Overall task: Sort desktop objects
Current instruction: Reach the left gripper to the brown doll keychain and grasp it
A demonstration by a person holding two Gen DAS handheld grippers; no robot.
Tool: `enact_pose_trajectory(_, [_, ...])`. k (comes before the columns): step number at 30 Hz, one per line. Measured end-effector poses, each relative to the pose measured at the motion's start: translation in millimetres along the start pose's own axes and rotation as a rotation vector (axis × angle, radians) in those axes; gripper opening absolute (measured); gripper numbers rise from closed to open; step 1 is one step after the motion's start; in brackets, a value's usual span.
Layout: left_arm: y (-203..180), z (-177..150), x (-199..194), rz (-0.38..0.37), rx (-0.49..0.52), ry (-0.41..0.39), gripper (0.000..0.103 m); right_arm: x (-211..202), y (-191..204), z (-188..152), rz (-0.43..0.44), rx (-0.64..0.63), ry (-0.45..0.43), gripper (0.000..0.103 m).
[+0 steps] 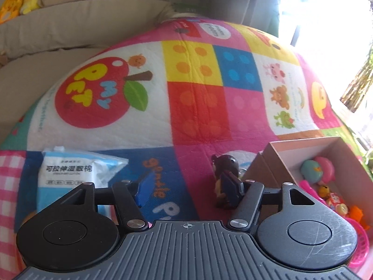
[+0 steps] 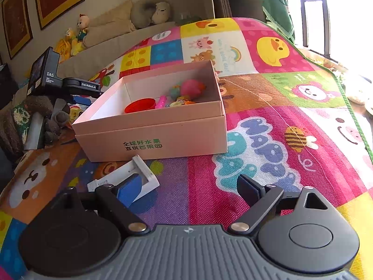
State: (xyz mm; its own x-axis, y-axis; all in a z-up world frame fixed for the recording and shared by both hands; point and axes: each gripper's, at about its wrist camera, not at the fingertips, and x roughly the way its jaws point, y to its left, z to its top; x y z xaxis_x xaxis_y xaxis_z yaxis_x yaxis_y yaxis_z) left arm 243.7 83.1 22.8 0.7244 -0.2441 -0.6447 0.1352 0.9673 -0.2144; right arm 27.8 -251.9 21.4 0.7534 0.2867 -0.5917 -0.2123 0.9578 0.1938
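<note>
The figurine (image 1: pixel 225 179) stands upright just beside the box (image 1: pixel 263 163) — by the left gripper (image 1: pixel 190 187)'s right finger, jaws apart, empty; the right gripper (image 2: pixel 190 190) gapes too, further off.

The left gripper (image 1: pixel 188 190) hangs over the colourful play mat (image 1: pixel 198 98) with its jaws apart and nothing pressed between them. A small brown figure (image 1: pixel 225 177) stands just beside the right pad, perhaps touching it. A white and blue packet (image 1: pixel 77 175) lies at left, and the cardboard box (image 1: pixel 310 144) of toys (image 1: pixel 319 170) at right.
</note>
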Motion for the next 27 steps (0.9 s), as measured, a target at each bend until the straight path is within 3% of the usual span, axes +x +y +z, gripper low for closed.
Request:
enact_pose_trajectory(3, [-3.2, -4.4, 0.2, -0.083, -0.002, 0.006, 0.067, 0.0, -0.1, 0.2, 0.0, 0.002, -0.001, 0.089])
enact_pose_trajectory(7, [-15.5, -11.3, 4.6, -0.046, 0.076, 0.025, 0.067, 0.2, 0.0, 0.3, 0.001, 0.002, -0.001, 0.09])
enact_pose_trajectory(11, [-19.6, -13.2, 13.6, -0.046, 0.063, 0.043, 0.068, 0.0, 0.1, 0.2, 0.0, 0.002, -0.003, 0.09])
enact_pose_trajectory(15, [-25.0, -11.1, 19.1, -0.038, 0.056, 0.036, 0.049, 0.6, 0.0, 0.4, 0.001, 0.003, -0.003, 0.09])
enact_pose_trajectory(16, [-25.0, -10.5, 19.9, -0.047, 0.047, 0.041, 0.038, 0.2, 0.0, 0.3, 0.001, 0.002, -0.004, 0.09])
enact_pose_trajectory(17, [-25.5, -10.2, 20.0, -0.055, 0.04, 0.046, 0.033, 0.3, 0.0, 0.3, 0.001, 0.002, -0.003, 0.09])
enact_pose_trajectory(22, [-30.8, -16.4, 5.8, -0.014, 0.059, 0.051, 0.033, 0.4, 0.1, 0.3, 0.001, 0.002, -0.004, 0.09])
enact_pose_trajectory(27, [-38.3, -39.5, -37.8, 0.02, 0.1, 0.047, 0.033, -1.2, -0.3, 0.6, 0.003, 0.005, -0.016, 0.09])
